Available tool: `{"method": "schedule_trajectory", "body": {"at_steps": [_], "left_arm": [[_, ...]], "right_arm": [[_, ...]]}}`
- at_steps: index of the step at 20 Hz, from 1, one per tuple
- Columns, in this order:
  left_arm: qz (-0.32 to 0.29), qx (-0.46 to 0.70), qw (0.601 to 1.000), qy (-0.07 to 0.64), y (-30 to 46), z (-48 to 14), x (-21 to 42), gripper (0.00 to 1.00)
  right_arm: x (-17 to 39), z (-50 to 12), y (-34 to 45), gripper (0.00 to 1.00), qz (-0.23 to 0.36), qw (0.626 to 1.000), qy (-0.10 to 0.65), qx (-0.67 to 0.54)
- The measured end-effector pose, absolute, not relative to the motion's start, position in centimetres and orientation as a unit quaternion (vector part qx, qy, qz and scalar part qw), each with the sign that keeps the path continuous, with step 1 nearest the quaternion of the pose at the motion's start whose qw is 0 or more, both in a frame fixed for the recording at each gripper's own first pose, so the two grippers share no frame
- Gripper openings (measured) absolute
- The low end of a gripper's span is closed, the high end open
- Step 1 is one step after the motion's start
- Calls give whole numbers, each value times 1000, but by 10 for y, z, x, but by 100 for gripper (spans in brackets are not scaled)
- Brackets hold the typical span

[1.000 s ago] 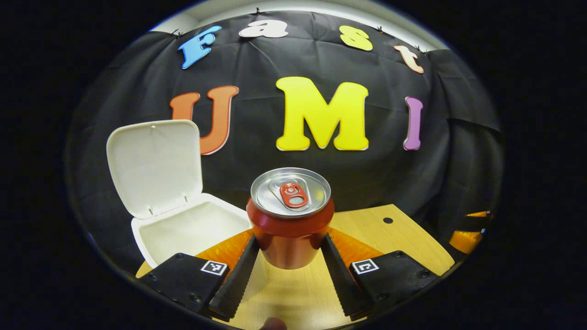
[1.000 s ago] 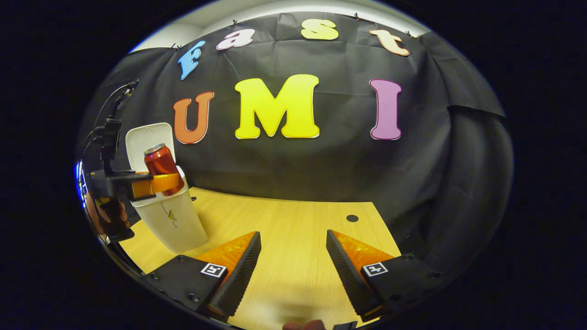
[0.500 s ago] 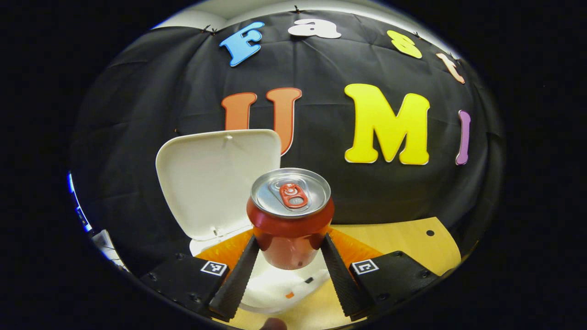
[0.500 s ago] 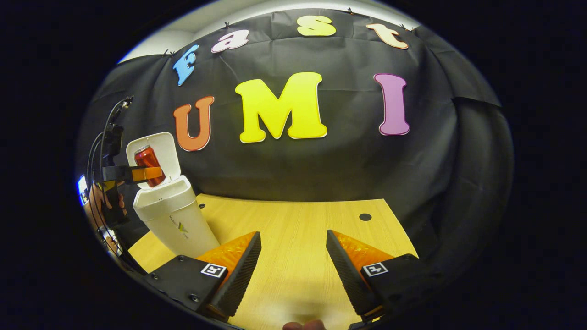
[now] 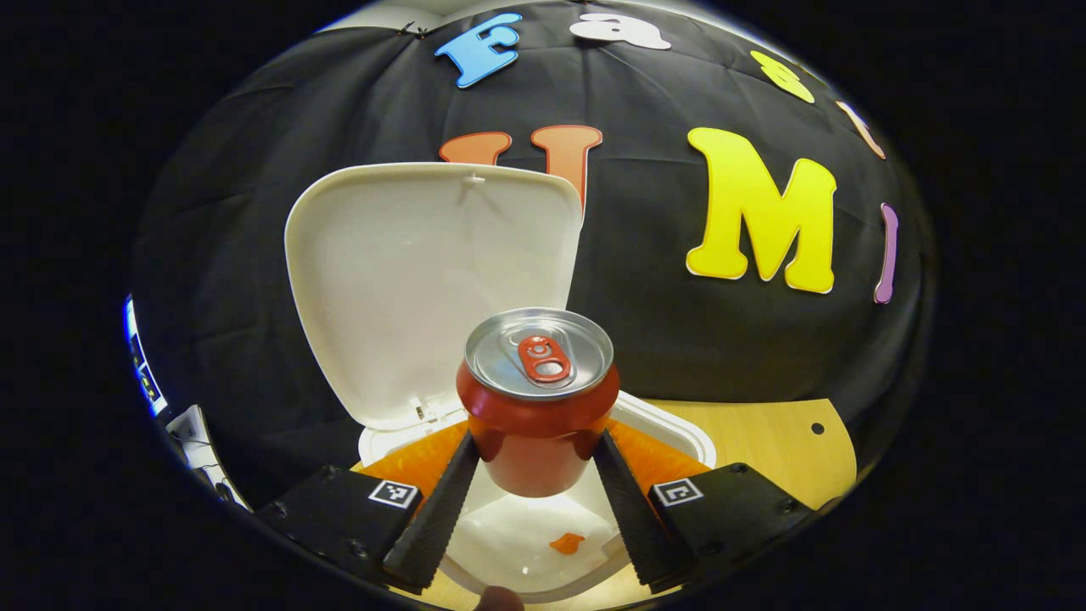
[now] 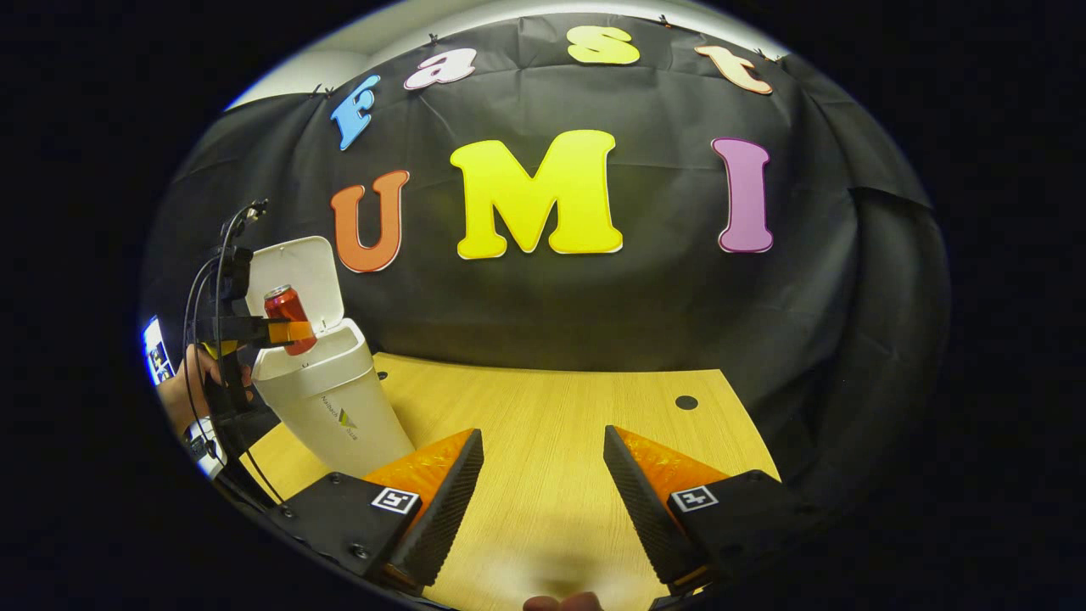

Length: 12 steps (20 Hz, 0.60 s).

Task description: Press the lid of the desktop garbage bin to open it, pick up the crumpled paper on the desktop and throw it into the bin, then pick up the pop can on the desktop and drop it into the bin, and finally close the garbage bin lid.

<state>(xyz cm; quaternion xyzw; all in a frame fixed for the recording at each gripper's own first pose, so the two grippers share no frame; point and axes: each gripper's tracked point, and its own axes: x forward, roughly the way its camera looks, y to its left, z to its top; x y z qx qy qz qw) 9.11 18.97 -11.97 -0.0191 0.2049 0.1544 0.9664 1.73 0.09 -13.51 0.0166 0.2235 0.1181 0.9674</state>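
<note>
The left claw (image 5: 536,475) pinches the pop can (image 5: 537,399) by its lower body, one finger pressed on each side. The can stands upright, its silver top and red tab facing the camera. It hangs directly above the open mouth of the garbage bin (image 5: 670,428), whose raised lid (image 5: 424,280) stands behind it from 10 to 12 o'clock. Below the can, inside the bin, white crumpled paper (image 5: 526,535) lies at 6 o'clock.

In the right gripper view the left claw (image 6: 284,331) reaches in level from 9 o'clock, a hand (image 6: 182,395) gripping its handle, with cables looping above. The can (image 6: 288,318) sits over the bin's (image 6: 331,407) rim.

The right claw (image 6: 534,501) is spread wide, pinching nothing, held low over the bench (image 6: 551,424).

The bench is pale wood with a small dark hole at 3 o'clock. Black cloth walls the booth behind.
</note>
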Motion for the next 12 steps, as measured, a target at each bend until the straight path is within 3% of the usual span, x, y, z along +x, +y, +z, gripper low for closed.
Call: {"method": "schedule_trajectory", "body": {"at_steps": [12], "left_arm": [[170,-2,966,194,190,-111,87,90]], "right_arm": [[11,-139,6,92,122,966,228,19]]}}
